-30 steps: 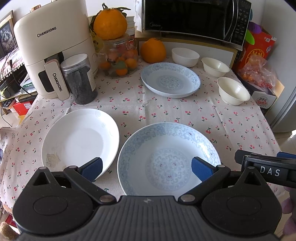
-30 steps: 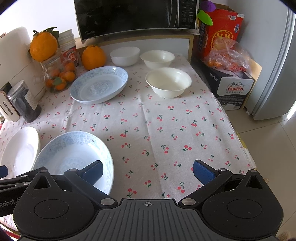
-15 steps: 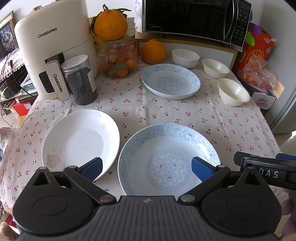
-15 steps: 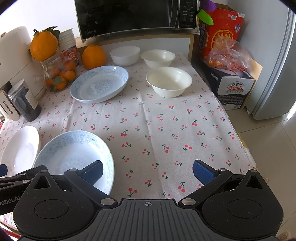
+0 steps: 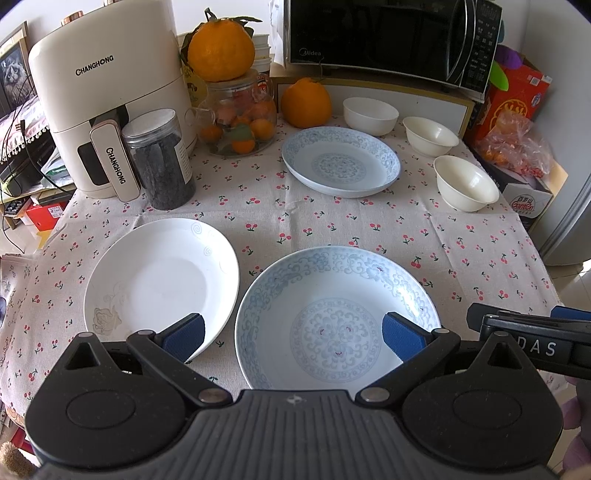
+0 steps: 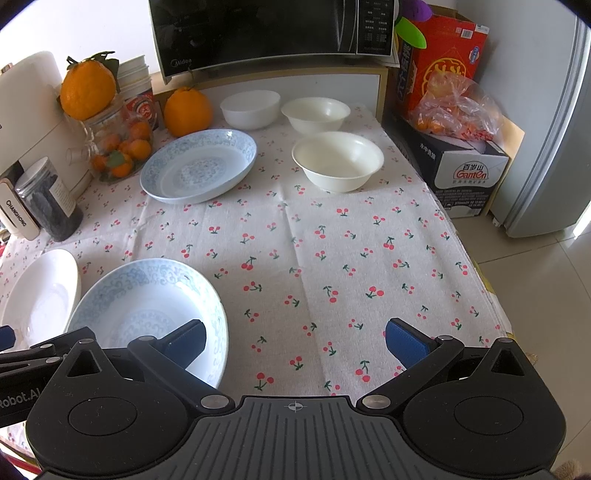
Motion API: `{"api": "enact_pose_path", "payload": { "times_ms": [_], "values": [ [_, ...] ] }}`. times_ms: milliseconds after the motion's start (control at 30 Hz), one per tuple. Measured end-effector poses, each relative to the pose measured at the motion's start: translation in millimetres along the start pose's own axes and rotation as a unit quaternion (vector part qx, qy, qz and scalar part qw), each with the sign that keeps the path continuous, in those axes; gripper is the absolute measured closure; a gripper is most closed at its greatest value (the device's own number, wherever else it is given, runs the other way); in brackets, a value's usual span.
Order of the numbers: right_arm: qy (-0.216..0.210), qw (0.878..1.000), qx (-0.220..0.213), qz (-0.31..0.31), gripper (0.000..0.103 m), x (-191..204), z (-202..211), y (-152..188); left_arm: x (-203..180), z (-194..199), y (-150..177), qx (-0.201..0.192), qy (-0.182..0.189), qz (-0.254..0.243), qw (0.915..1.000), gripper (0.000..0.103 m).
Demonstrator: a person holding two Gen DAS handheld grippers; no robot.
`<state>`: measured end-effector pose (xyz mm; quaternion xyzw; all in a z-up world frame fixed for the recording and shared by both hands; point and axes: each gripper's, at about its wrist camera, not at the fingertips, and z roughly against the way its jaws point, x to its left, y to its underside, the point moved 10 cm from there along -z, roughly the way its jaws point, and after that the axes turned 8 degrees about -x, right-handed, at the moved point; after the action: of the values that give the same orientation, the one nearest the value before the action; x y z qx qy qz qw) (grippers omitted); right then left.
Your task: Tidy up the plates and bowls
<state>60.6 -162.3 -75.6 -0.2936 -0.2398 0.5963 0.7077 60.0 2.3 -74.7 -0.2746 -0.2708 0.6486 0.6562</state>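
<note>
A blue-patterned plate lies near the table's front edge, with a plain white plate to its left. A second blue-patterned plate sits further back. Three white bowls stand at the back right: one by the microwave shelf, one beside it, one nearer. My left gripper hangs open above the near blue plate's front part, holding nothing. My right gripper is open over bare cloth, right of the near blue plate. The nearest bowl is straight ahead of it.
An air fryer, a dark-filled jar, a glass jar of small oranges and a large orange line the back left. A microwave sits on a shelf. Boxes and a fridge stand off the right edge.
Both grippers have drifted back slightly, so the table scene sits a little lower in each view. Nothing was gripped or released; the plates and bowls have not moved.
</note>
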Motion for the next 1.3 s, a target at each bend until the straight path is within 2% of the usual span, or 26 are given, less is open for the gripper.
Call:
{"api": "enact_pose_path", "payload": {
  "times_ms": [533, 767, 1000, 1300],
  "values": [
    [0.0, 1.0, 0.005, 0.0, 0.0, 0.1, -0.9, 2.4, -0.3, 0.4, -0.1, 0.001, 0.001, -0.001, 1.0, 0.0],
    [-0.011, 1.0, 0.023, -0.011, 0.0, 0.0, -2.0, 2.4, -1.4, 0.4, -2.4, 0.0, 0.006, -0.006, 1.0, 0.0],
    [-0.02, 1.0, 0.004, -0.015, 0.0, 0.7, 9.6, -14.1, 0.1, 0.9, -11.0, -0.007, 0.028, 0.007, 0.9996, 0.0],
    [-0.039, 0.998, 0.003, -0.042, 0.0, 2.3, 8.5, -39.8, -0.6, 1.1, -32.5, -0.024, 0.054, 0.015, 0.9982, 0.0]
  ]
}}
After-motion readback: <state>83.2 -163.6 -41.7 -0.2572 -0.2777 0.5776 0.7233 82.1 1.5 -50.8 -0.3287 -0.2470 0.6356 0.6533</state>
